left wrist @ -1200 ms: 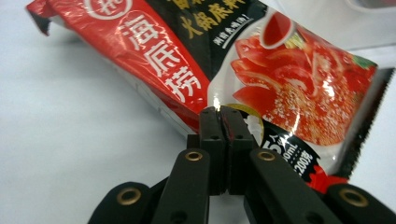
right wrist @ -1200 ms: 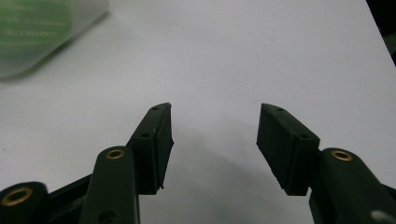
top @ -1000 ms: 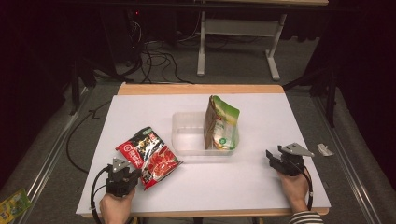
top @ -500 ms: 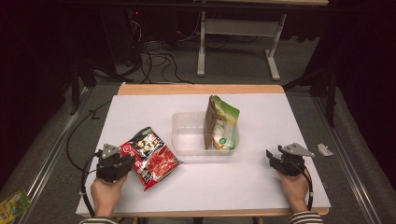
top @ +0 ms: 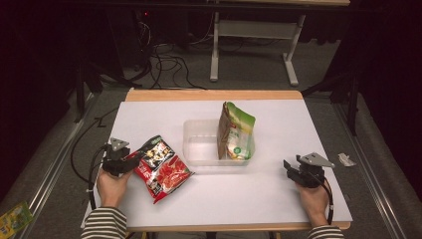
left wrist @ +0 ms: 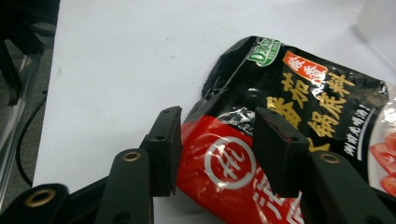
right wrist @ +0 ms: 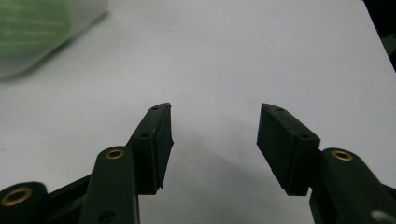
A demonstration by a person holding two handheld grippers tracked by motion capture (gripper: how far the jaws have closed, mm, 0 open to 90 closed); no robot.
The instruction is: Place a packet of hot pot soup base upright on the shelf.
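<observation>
Broadly, the white desk [top: 249, 199] carries a clear tub [top: 199, 144] with a green packet [top: 236, 132] standing in it. Left of the tub lies the red packet [top: 161, 169], long axis slanting toward the left gripper [top: 127, 162], the nearer one. Its jaws have just been opening and straddle the packet's corner, released. Well apart, the right gripper [top: 288, 167] gapes empty.

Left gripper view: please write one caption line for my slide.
Open left gripper, its jaws just opening, over the red-and-black snack packet on the white table.

Desk [top: 278, 199] was brightly lit from above; surroundings lay dark. Claw views were soft, the red packet [left wrist: 280, 140] showing glare.
</observation>
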